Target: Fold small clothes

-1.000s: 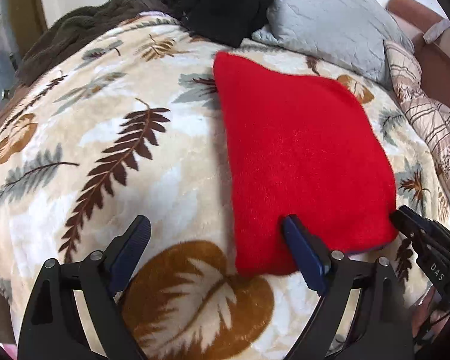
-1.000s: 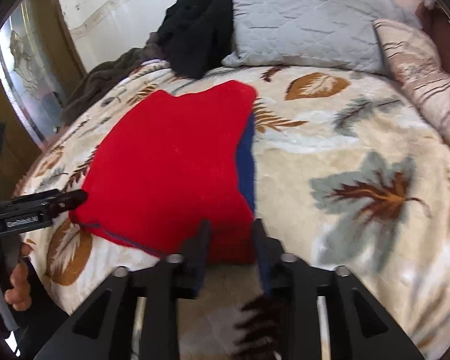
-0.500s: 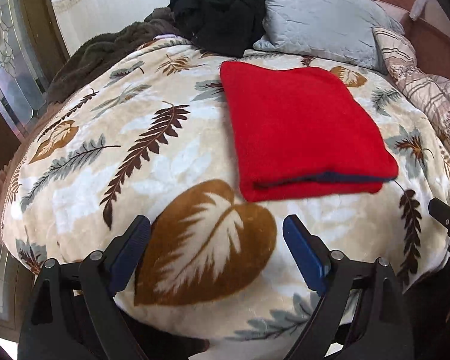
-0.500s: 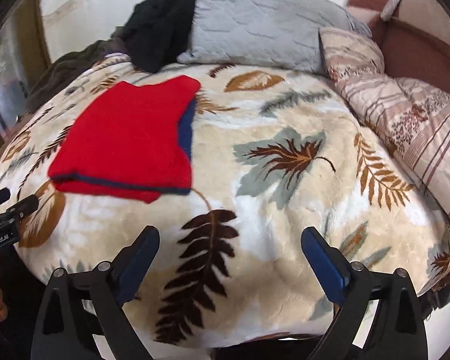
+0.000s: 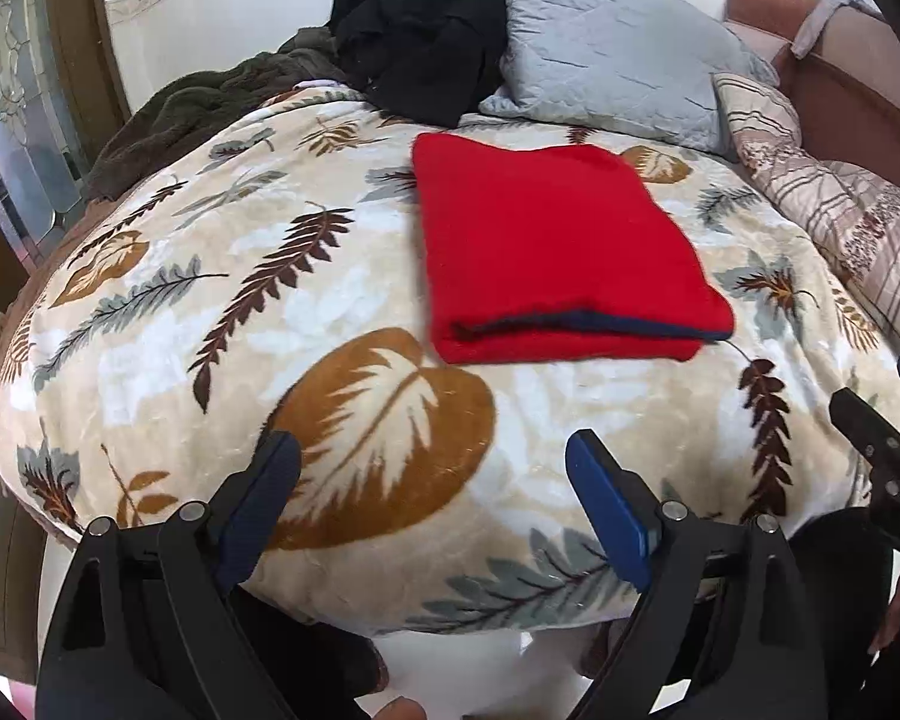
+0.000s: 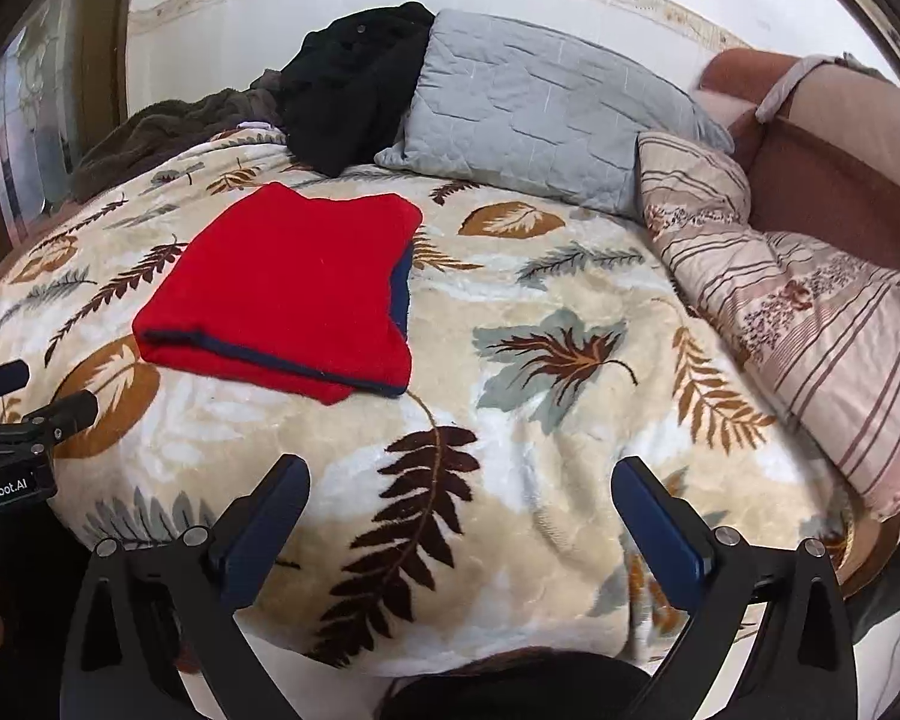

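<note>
The red garment (image 5: 561,252) lies folded flat on the leaf-patterned blanket (image 5: 354,396), a neat rectangle with a thin navy edge peeping out between its layers along the side nearest the person. Both tools are held clear of it: the left gripper (image 5: 432,495) hangs near the garment's front edge, over the big brown leaf printed on the blanket, its blue pads spread wide with nothing between them, and the right gripper (image 6: 459,513) sits off toward the garment's right front corner, likewise wide apart and empty. Beyond the garment, at its far end, there is a grey quilted pillow (image 6: 540,126) and a heap of black clothing (image 5: 420,30) (whether that heap is meant to be folded too, I cannot say), and farther off to the garment's right a striped cushion (image 6: 798,300). To my eye this piece looks finished, or one fold short of it. If another fold is wanted, the next move calls for bringing both claws down on the near corners, pinching every layer together so the navy lining does not slip, and carrying the edge toward the pillow side.
</note>
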Demonstrator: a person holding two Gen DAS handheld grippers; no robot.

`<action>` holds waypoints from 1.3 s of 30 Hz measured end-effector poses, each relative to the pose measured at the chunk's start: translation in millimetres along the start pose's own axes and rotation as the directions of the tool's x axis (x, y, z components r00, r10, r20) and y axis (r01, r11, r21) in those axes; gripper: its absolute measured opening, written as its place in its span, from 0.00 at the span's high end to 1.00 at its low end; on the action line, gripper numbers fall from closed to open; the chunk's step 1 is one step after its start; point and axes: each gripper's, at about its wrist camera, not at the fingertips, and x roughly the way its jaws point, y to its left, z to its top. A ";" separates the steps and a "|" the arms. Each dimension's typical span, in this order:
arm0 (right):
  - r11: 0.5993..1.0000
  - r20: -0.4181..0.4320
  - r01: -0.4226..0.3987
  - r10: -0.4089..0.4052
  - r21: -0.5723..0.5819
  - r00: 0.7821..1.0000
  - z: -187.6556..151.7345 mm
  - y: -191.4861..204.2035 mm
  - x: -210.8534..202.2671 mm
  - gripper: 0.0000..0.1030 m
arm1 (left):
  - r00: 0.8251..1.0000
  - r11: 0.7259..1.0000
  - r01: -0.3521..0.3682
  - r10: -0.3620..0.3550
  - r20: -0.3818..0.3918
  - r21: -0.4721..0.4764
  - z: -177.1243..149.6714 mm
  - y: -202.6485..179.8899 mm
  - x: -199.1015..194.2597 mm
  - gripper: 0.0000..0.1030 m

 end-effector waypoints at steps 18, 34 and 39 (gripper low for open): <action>0.997 -0.012 0.009 -0.008 0.078 1.000 -3.0 -22.7 -5.1 0.01 | 0.995 0.994 0.100 -0.100 -0.001 0.045 -5.5 -33.5 -23.0 0.11; 0.995 -0.003 0.033 -0.033 0.094 0.999 -4.6 -39.0 -11.1 0.01 | 0.998 0.996 0.052 -0.053 0.014 0.071 -9.3 -48.9 -29.4 0.11; 0.995 -0.007 0.031 -0.030 0.097 1.000 -5.5 -40.8 -10.1 0.01 | 0.999 0.995 0.040 -0.042 0.022 0.088 -9.4 -50.9 -30.9 0.11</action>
